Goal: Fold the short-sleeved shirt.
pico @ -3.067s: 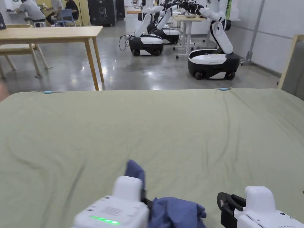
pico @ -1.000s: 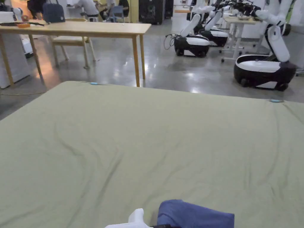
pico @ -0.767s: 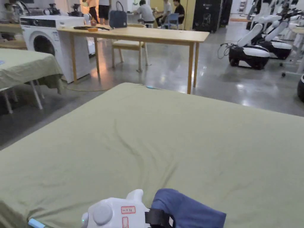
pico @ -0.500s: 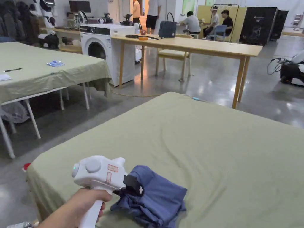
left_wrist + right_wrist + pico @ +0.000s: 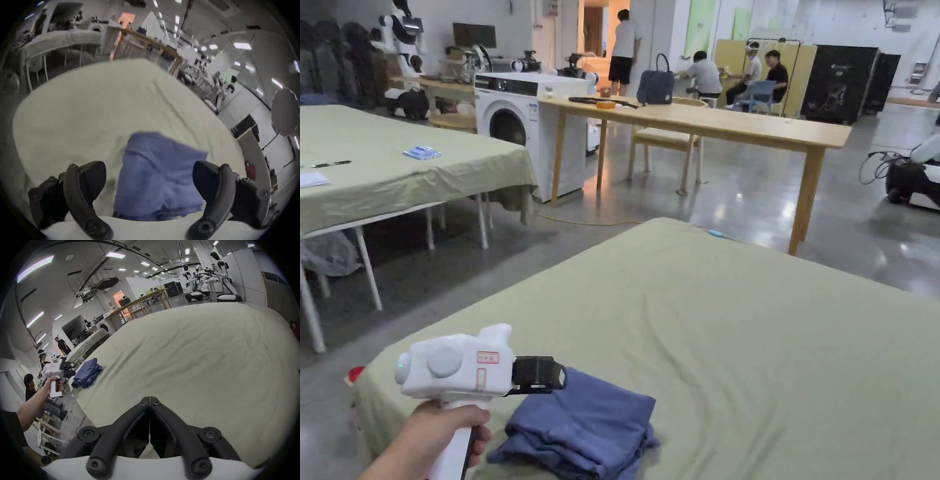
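Released shirt (image 5: 581,425) lies bunched, left gripper (image 5: 149,181) apparently clear, washing machine (image 5: 528,140) behind

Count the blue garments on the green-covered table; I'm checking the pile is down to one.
1: the folded blue shirt lies near the table's corner, beside the open left tongs.

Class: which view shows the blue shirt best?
The head view: the folded shirt is sharp and almost whole beside the left gripper. The left gripper view blurs it; the right gripper view shows it small and far.
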